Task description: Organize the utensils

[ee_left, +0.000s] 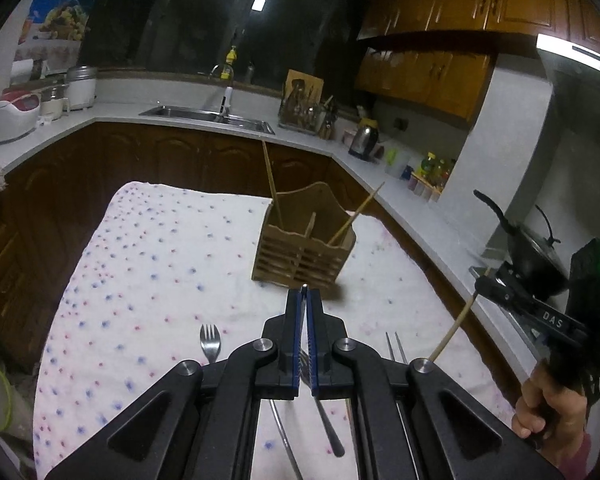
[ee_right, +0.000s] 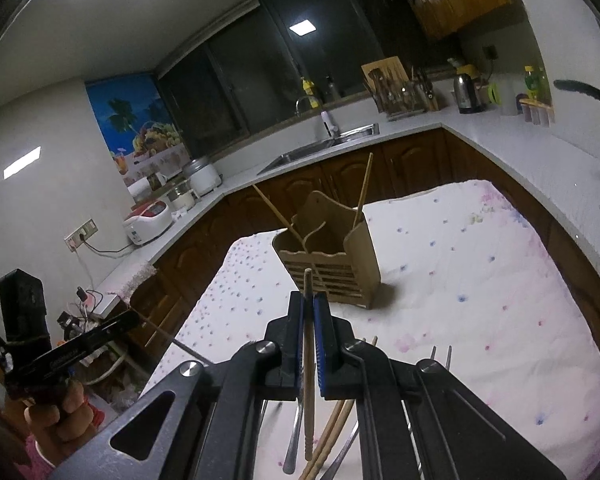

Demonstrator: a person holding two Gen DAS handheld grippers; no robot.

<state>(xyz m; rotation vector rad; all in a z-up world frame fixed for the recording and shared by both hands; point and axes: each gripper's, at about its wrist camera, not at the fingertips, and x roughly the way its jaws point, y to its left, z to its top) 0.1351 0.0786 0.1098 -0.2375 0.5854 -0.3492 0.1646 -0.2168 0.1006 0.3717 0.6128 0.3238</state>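
Note:
A wooden utensil holder (ee_left: 305, 240) stands on the dotted white cloth (ee_left: 160, 264), with a chopstick (ee_left: 271, 184) leaning in its left compartment and another (ee_left: 356, 216) in its right. My left gripper (ee_left: 305, 293) is shut on a metal fork (ee_left: 320, 404), held above the cloth in front of the holder. My right gripper (ee_right: 309, 300) is shut on a wooden chopstick (ee_right: 308, 364), raised in front of the holder (ee_right: 332, 256). The right gripper also shows in the left wrist view (ee_left: 482, 282), at the right, holding the chopstick (ee_left: 454, 330).
A fork (ee_left: 210, 342), a two-pronged fork (ee_left: 396, 346) and more utensils lie on the cloth near me; several chopsticks and metal handles (ee_right: 332, 432) lie under the right gripper. A counter with sink (ee_left: 208, 116), kettle (ee_left: 366, 138) and wok (ee_left: 532, 256) surrounds the table.

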